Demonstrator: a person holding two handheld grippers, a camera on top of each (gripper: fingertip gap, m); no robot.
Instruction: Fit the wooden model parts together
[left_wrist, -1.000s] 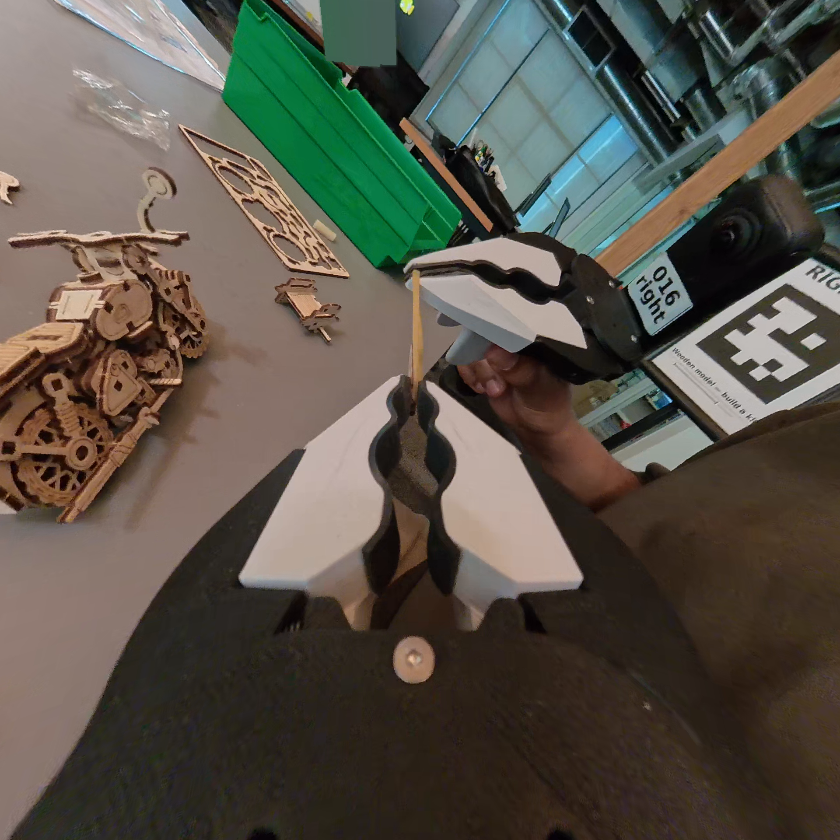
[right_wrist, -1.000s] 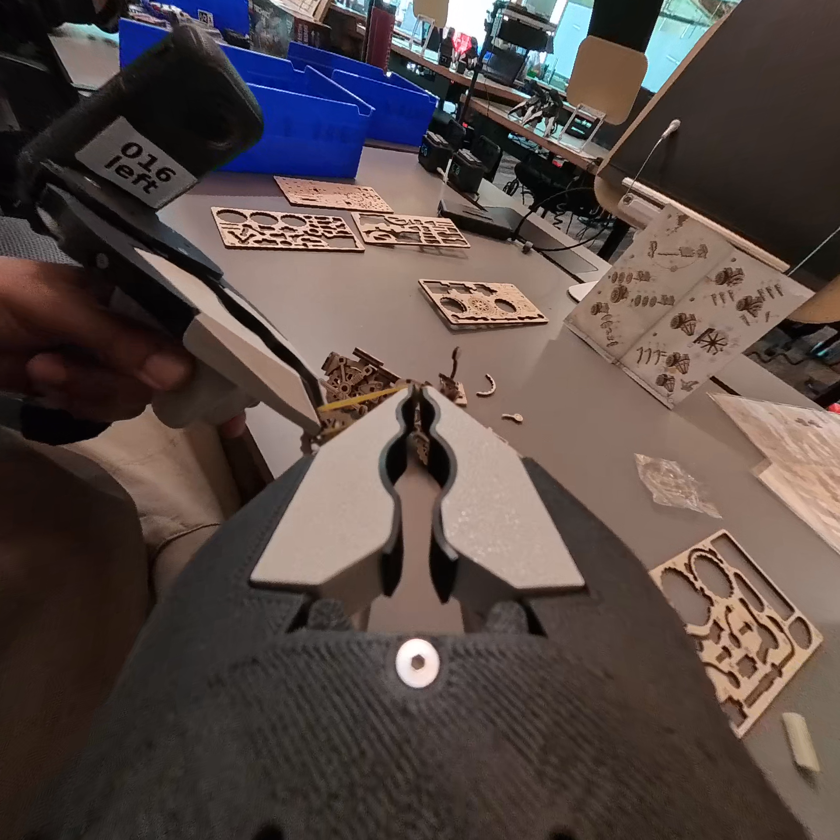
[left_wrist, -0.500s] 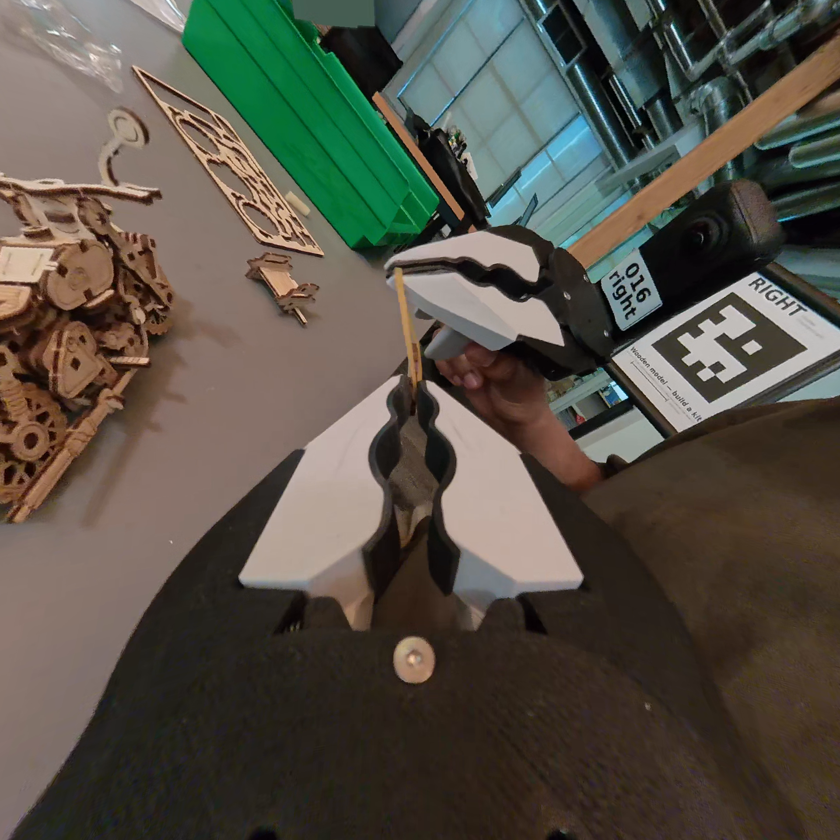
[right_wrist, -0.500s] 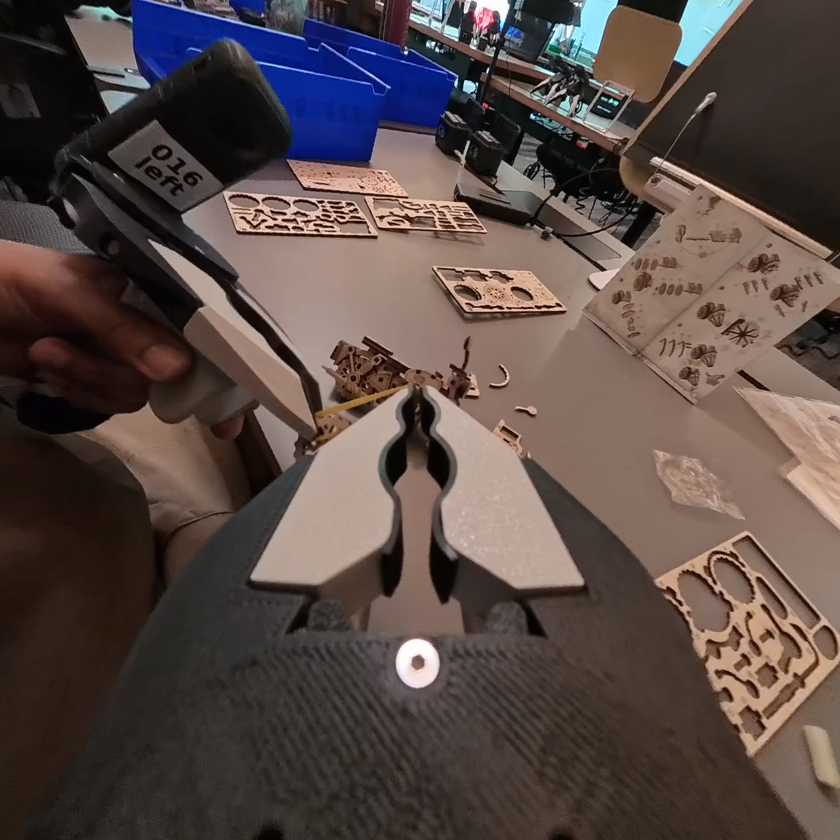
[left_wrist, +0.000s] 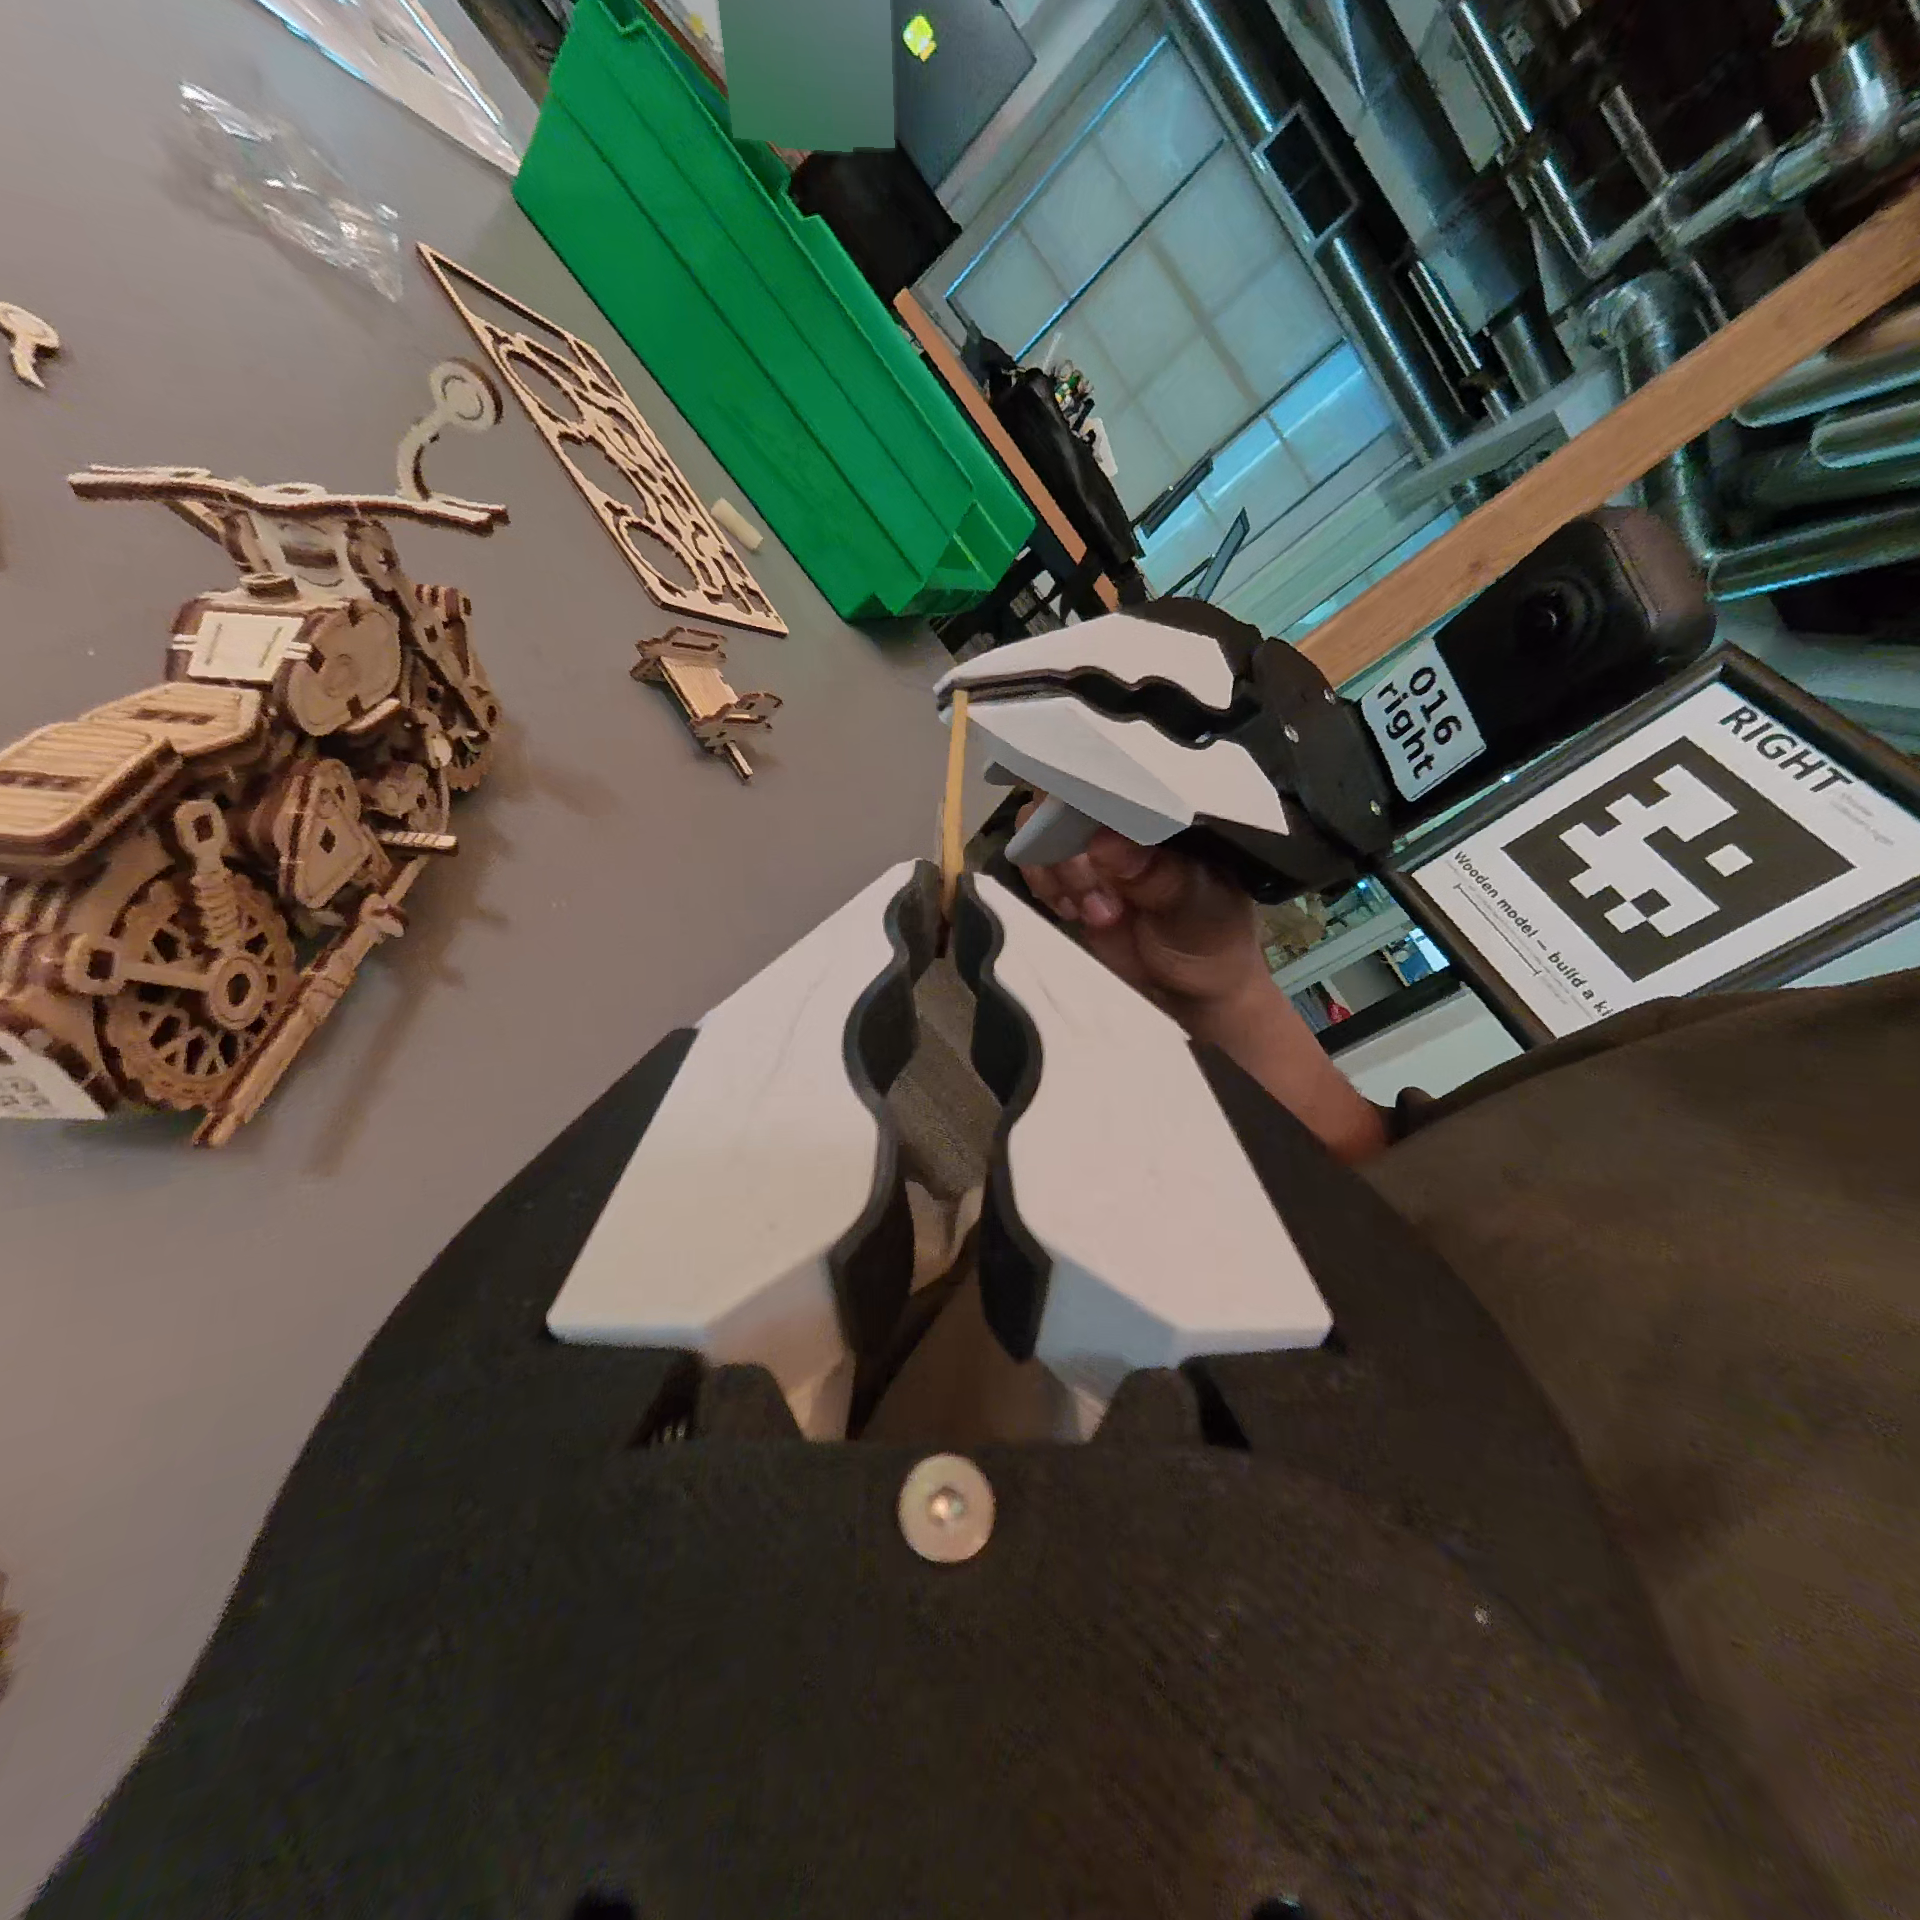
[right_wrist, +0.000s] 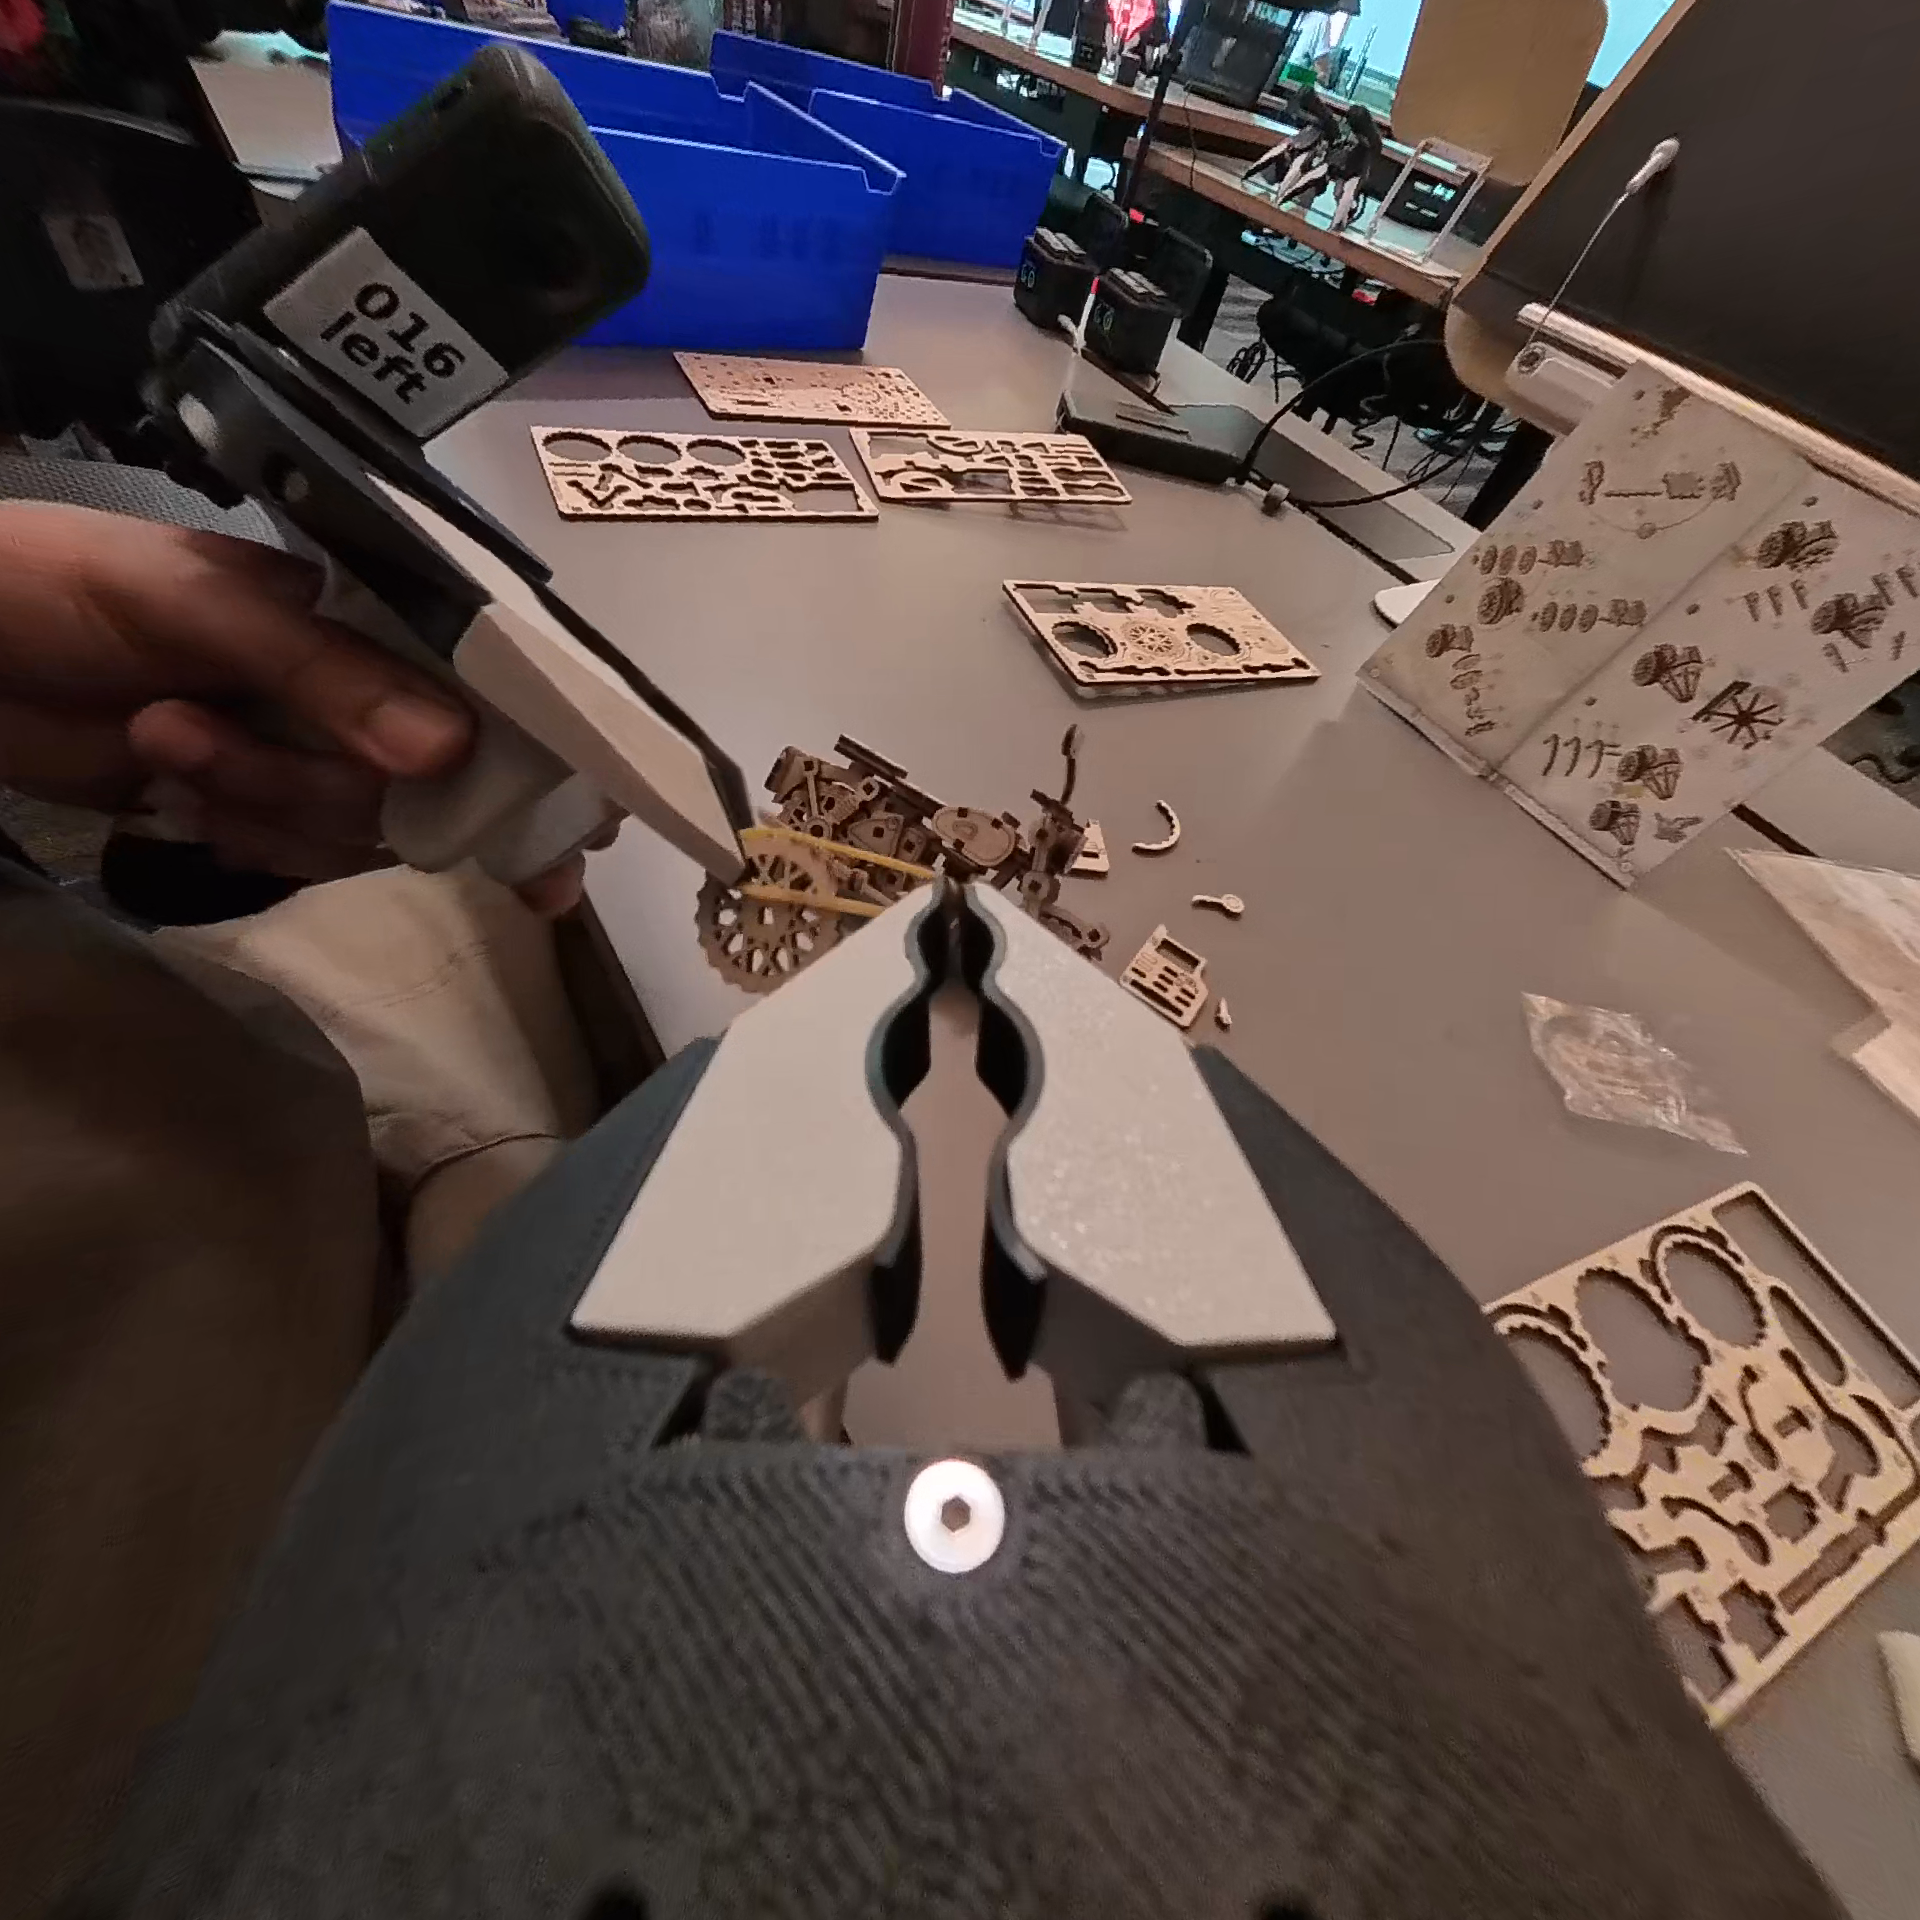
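A yellow rubber band (right_wrist: 821, 900) is stretched between both grippers, held in the air over the table's near edge. My left gripper (left_wrist: 940, 883) is shut on one end of the band (left_wrist: 954, 790). My right gripper (right_wrist: 951, 899) is shut on the other end. The right gripper also shows in the left wrist view (left_wrist: 951, 691), and the left gripper in the right wrist view (right_wrist: 732, 852). A wooden motorcycle model (left_wrist: 229, 790) lies on the grey table, just beyond the band in the right wrist view (right_wrist: 883, 831).
Punched-out wooden sheets (right_wrist: 701, 488) (right_wrist: 1153, 634) (right_wrist: 1704, 1434) (left_wrist: 613, 457), a small wooden sub-assembly (left_wrist: 707, 696), loose small parts (right_wrist: 1164, 977) and a plastic bag (right_wrist: 1621, 1070) lie on the table. An instruction sheet (right_wrist: 1662, 644) stands at the right. Green bins (left_wrist: 748, 343) and blue bins (right_wrist: 727, 208) line the far edges. My right fingertips sit around 5 centimeters from my left ones.
Both grippers have moved together toward the model while still gripping the stretched band. In the right wrist view the model is now closer and larger, right behind the band.
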